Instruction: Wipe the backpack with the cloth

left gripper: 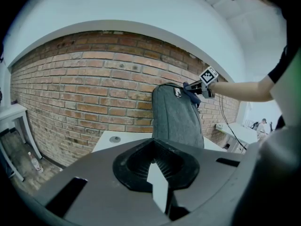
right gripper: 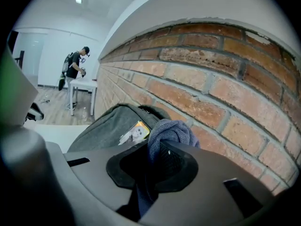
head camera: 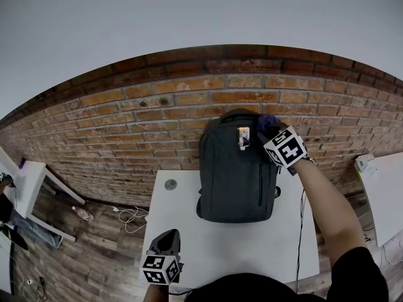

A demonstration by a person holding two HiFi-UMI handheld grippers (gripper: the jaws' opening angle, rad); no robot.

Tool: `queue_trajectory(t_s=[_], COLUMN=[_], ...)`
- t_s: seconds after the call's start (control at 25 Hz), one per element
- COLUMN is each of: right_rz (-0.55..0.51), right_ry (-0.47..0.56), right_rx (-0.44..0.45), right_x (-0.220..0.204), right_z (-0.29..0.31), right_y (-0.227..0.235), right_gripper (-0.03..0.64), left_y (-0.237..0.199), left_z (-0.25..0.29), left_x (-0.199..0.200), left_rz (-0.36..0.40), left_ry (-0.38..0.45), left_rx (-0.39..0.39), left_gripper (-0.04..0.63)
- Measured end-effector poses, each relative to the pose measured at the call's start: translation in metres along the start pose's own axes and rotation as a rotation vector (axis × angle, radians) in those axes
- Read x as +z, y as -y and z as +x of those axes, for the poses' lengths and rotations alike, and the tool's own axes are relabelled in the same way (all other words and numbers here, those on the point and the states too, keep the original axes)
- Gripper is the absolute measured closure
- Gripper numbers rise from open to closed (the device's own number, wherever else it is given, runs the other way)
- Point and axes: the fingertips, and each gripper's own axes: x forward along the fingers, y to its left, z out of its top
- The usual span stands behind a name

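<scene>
**Backpack upright on table, cloth at its top**

- Left gripper: lower centre-left of the frame, over the near edge of the white table; jaws drawn together, nothing held.
- Grey backpack: centre, standing on the table against the brick wall.
- Right gripper: at the backpack's upper right corner, jaws clamped on the blue cloth.

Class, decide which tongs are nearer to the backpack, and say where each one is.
Right. The right tongs, shut on the cloth, are at the backpack's upper right corner; the left tongs hang at the table's near edge, well apart from it.
</scene>
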Motion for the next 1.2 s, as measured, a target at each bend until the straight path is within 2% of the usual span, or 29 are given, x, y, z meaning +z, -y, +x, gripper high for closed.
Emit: queue_trajectory(t_s=[0.16, 0.48, 0.64, 0.84, 1.2], right_rz=[0.002, -0.097, -0.042, 0.042, 0.026], right_ry=[-0.016, -0.070, -0.101, -0.084, -0.050], right_rx=[0.007, 0.030, 0.078, 0.123, 0.128], right_x=[0.001, -0.006, -0.014, -0.026, -0.051], right_z=[0.013, 0.023, 0.022, 0.016, 0.009], right_y=[-0.009, -0.029, -0.035, -0.048, -0.081], right_gripper=[0.577, 0.577, 0.577, 0.577, 0.577], left_y=[-0.009, -0.019, -0.013, -0.010, -0.006], left_z=[-0.007, -0.010, -0.006, -0.005, -0.004], left_x=[-0.006, -0.009, -0.005, -0.006, -0.008], left_rz=[-0.020, -0.030, -0.021, -0.022, -0.019], left_ry=[-0.008, -0.011, -0.002, -0.005, -0.005], left_rx=[0.019, 0.042, 0.024, 0.014, 0.002], left_gripper=[0.598, 0.598, 0.598, 0.598, 0.598])
